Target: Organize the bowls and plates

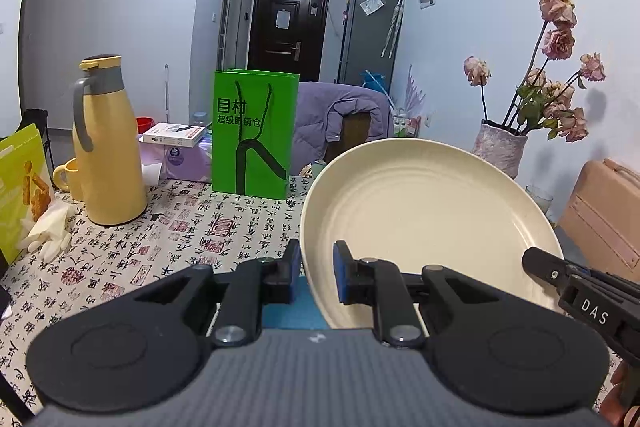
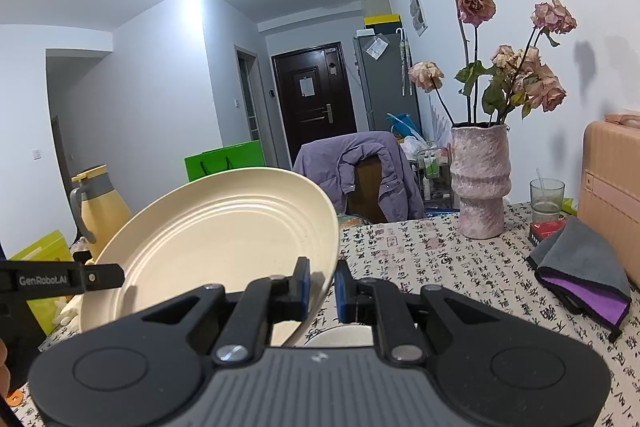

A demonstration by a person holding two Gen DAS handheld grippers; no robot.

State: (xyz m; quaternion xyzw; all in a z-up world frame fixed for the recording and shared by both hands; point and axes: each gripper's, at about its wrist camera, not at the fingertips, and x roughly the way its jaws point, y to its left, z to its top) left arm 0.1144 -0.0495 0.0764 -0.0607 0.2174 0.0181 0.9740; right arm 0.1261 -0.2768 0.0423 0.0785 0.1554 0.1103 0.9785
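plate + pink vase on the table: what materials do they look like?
Plate: cream, matte, with moulded concentric ridges and a soft sheen; looks like plastic or wheat-straw composite, though glazed ceramic can't be ruled out.
Vase: rough, mottled pink surface, no gloss; probably unglazed ceramic or plaster.

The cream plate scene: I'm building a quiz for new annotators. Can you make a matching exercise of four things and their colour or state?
Things:
1. plate
2. paper bag
3. thermos jug
4. folded cloth

States:
A. green, standing upright on the table
B. grey outside, purple inside, lying on the table
C. cream, tilted, clamped at its rim by the left gripper and the right gripper
D. yellow with a grey handle

Pairs: 1-C, 2-A, 3-D, 4-B
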